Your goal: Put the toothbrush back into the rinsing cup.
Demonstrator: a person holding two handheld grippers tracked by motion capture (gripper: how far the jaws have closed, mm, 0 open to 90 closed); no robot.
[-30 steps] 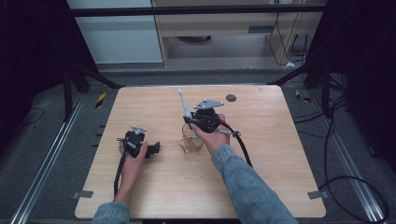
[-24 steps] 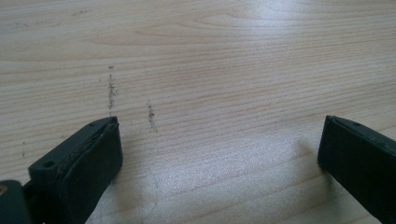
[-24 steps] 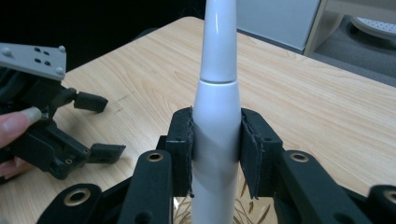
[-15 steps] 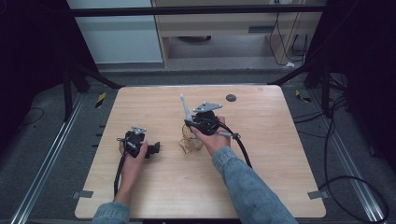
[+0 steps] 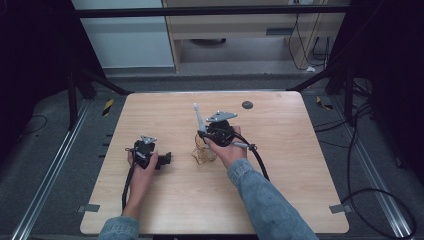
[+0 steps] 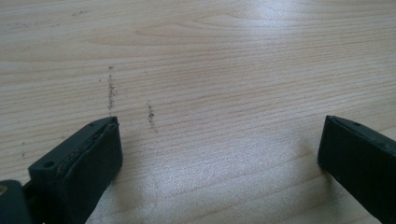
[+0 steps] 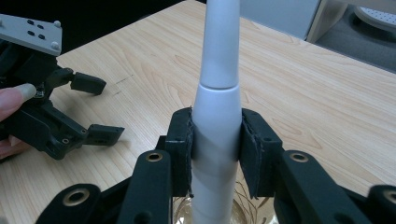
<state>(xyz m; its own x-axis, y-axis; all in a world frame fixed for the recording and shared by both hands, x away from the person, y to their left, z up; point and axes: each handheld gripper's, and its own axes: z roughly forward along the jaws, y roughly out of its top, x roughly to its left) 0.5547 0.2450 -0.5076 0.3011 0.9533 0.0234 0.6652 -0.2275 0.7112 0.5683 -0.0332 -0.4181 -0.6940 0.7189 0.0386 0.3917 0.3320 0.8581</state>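
1. right gripper [image 7: 215, 149] is clamped on the whisk handle [image 7: 217, 93] — wire head at six o'clock, near the table's [image 5: 300, 165] middle; keep it upright.
2. left gripper [image 6: 219, 154] is spread wide, nothing held — rests at nine o'clock.

The pale wooden desk [image 6: 224, 56] has a smooth, lightly sheened grain, scuffed with a few dark specks. The black tongs [image 7: 215, 140] look matt plastic, their pads rough-edged like foam — they clamp a smooth, satin pale grey plastic handle [image 7: 217, 93]. Below it sits a clear glossy bowl [image 7: 210, 212], glass or plastic.
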